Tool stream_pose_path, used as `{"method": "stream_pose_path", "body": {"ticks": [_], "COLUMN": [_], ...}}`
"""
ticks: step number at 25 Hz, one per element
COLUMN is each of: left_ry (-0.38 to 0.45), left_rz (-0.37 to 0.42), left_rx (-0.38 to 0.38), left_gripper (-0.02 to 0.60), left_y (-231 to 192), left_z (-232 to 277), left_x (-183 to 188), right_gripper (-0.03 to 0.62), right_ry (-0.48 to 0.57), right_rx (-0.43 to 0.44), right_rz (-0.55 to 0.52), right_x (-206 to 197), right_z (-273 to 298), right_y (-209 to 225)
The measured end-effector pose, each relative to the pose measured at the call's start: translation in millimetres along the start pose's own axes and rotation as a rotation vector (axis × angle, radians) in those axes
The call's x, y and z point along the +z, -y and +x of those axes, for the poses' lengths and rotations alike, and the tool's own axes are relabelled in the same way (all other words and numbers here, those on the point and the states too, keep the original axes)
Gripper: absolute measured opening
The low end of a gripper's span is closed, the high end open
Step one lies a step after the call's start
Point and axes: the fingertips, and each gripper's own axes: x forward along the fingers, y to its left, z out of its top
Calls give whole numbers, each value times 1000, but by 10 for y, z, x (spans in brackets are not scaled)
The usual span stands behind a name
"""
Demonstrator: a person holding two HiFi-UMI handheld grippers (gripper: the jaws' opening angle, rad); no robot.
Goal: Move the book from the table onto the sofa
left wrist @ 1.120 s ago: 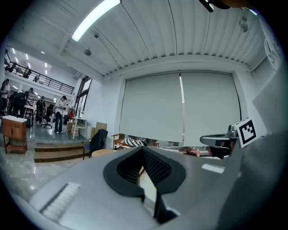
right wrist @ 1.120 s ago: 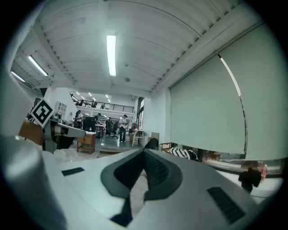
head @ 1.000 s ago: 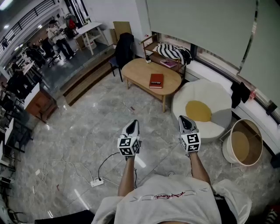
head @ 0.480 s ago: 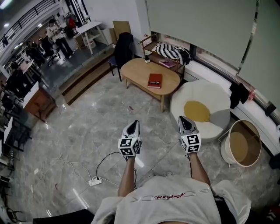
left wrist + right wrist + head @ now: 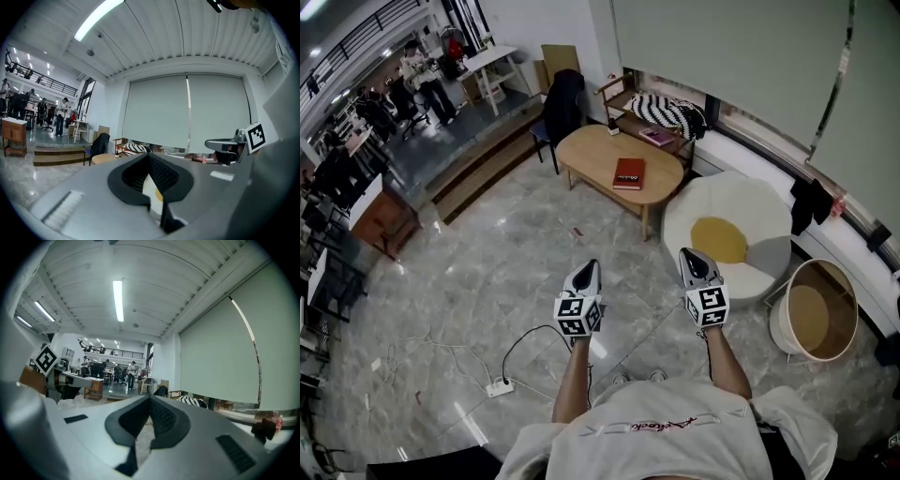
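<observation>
Red rectangular book (image 5: 629, 173) lies flat on the oval wooden counter (image 5: 591, 150) in the head view. It is well apart from the left tongs (image 5: 588, 270) and right tongs (image 5: 688, 255). The round white sofa with a yellow cushion (image 5: 759, 211) sits just beside that counter. Since a second ago the scene has barely drifted, so the approach has hardly begun.

Left gripper view: left tongs (image 5: 149, 158) pressed together, empty.

Right gripper view: right tongs (image 5: 150, 401) likewise together, empty.

Bright ceiling tubes (image 5: 117, 300); floor (image 5: 487, 281) glare; fisheye edges.
</observation>
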Motion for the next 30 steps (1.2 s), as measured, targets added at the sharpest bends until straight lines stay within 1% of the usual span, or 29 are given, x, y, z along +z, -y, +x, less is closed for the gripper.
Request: {"method": "stream_pose_path", "body": {"ticks": [8,14,24,30], "left_ry": [7,13,5,2], "left_rz": [10,9,-1,-18], "left_rx": [-6,3,5,-8], "left_gripper": [9,9,9,9], "left_y": [175,249,194,82], "left_z": [154,237,487,783], "left_x": [2,6,-44,-90], "right_gripper": [8,8,8,8], "right_ry": [-4,0,-17,-15], "right_rx": [12,26,49,51], "right_rz": [5,1,-3,-14], "right_x": [-67,-88,-178,-177], "right_z": [-34,-43,195,488], "right_y": [129,247,326,419]}}
